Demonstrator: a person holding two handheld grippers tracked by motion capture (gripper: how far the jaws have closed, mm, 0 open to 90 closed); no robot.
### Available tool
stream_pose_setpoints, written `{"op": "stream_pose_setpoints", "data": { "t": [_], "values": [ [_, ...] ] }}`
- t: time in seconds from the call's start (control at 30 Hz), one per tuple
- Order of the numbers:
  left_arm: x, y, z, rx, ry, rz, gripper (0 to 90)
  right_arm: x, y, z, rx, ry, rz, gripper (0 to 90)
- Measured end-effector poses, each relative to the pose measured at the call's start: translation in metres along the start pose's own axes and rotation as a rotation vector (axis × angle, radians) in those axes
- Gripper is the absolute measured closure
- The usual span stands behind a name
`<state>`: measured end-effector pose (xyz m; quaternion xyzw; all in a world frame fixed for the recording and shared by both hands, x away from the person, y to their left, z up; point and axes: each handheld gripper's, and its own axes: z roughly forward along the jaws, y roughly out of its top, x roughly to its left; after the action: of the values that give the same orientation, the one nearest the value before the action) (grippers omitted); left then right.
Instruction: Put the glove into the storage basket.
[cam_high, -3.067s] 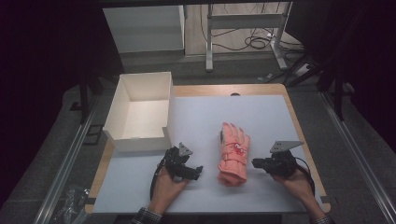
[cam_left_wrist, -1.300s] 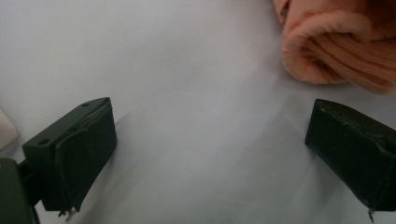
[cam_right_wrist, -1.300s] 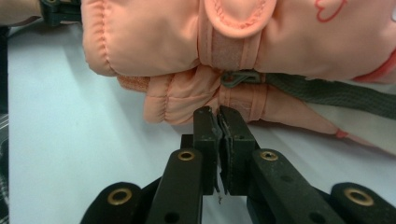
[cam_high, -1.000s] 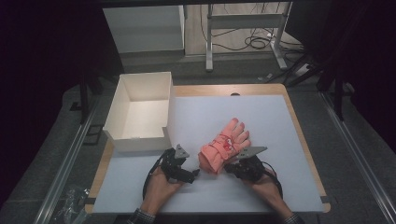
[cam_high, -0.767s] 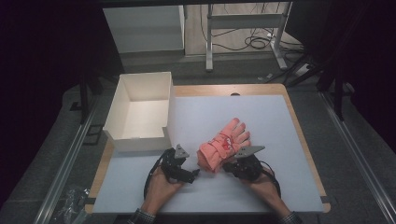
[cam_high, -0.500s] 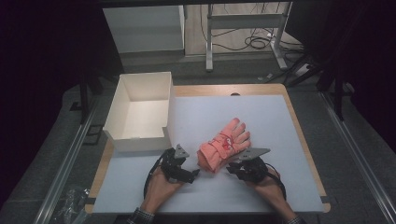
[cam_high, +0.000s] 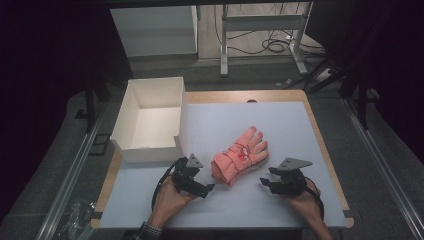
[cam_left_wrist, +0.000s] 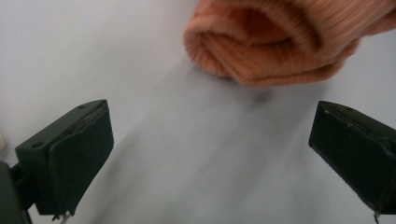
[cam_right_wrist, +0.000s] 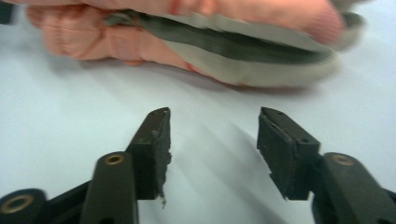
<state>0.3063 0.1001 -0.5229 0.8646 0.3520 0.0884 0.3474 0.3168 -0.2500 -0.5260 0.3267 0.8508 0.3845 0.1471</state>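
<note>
An orange glove (cam_high: 240, 156) lies flat on the white surface (cam_high: 280, 120), its fingers pointing away from the person and its ribbed cuff toward the left gripper (cam_high: 196, 181).

In the left gripper view the jaws stand wide apart with bare surface between them. The cuff of the glove (cam_left_wrist: 275, 44) lies just ahead of them, a little nearer the right-hand jaw, and is not touched by either one.

The right gripper (cam_high: 280, 184) sits on the other side of the glove, near it but apart from it. Its jaws have just been opening and now stand partly open with nothing between them. In the right gripper view the glove (cam_right_wrist: 196, 37) stretches across the frame ahead of the jaw tips, its grey and cream underside edge showing, with a strip of bare surface between it and the jaws.

An open white box (cam_high: 150, 120) stands beyond the left gripper, well away from the jaws.
</note>
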Motion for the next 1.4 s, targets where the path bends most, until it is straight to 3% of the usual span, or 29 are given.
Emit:
{"op": "stream_pose_setpoints", "data": {
  "t": [0.2,0.27,0.37,0.67,0.87,1.03,1.4],
  "values": [
    [-0.003,0.016,-0.012,0.004,-0.028,0.008,0.1,-0.01,-0.005,-0.005,-0.002,-0.075,0.017,33.4],
    [-0.003,0.023,-0.017,0.008,-0.036,0.014,0.1,-0.013,-0.007,-0.003,0.021,-0.089,0.029,30.4],
    [-0.003,0.033,-0.022,0.011,-0.04,0.024,0.1,-0.01,-0.007,-0.001,0.035,-0.102,0.007,26.9],
    [-0.007,0.073,-0.022,0.037,-0.065,0.066,0.1,-0.012,-0.008,-0.001,0.036,-0.105,0.024,25.1],
    [-0.015,0.101,-0.009,0.073,-0.074,0.112,0.1,-0.012,-0.008,-0.001,0.032,-0.105,0.024,25.0],
    [-0.02,0.112,0.009,0.098,-0.08,0.131,0.1,-0.012,-0.008,-0.001,0.032,-0.107,0.023,25.0],
    [-0.024,0.104,0.05,0.164,-0.057,0.137,0.1,-0.012,-0.008,-0.001,0.031,-0.107,0.022,24.9]
  ]
}}
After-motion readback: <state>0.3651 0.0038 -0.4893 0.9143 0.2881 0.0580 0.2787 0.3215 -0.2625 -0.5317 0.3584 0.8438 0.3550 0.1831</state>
